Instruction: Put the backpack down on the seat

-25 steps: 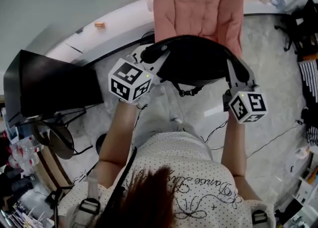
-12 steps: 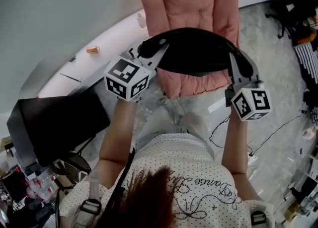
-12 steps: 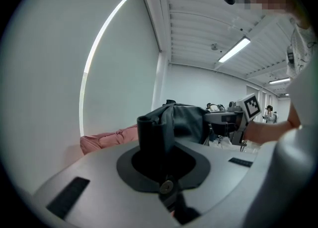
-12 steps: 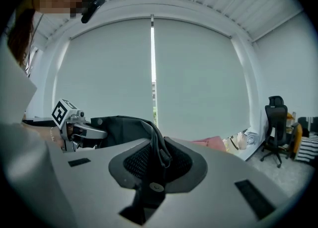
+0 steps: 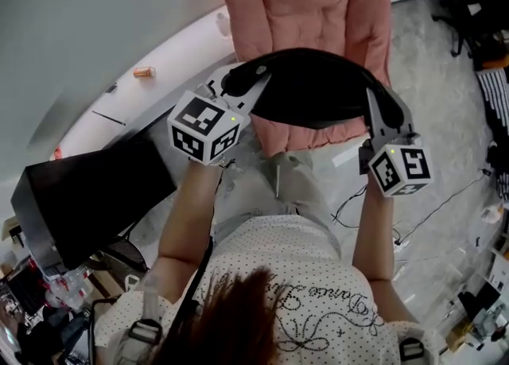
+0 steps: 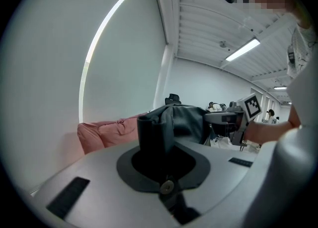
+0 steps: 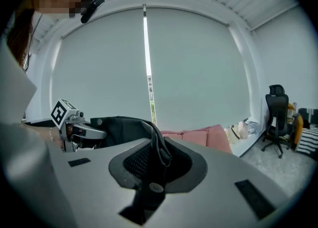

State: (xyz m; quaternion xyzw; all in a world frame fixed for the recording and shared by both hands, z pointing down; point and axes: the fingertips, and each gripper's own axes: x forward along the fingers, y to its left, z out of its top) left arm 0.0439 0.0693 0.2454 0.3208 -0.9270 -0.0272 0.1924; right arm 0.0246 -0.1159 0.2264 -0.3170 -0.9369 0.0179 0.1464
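The left gripper is pinching one end of the black backpack. Its jaws are squeezing almost all the way together on the cloth. The right gripper is pinching the other end, with its jaws nearly together on a strap. The backpack is hanging between them over the pink seat, nearer its front edge. I cannot tell if it is touching the cushion.

White ledge: small orange object toward its left end. 
Grey marbled floor: black cable near the right edge; black office chair by the wall. 
Black monitor, left side. 
Ceiling strip light. 
Grey window blind.
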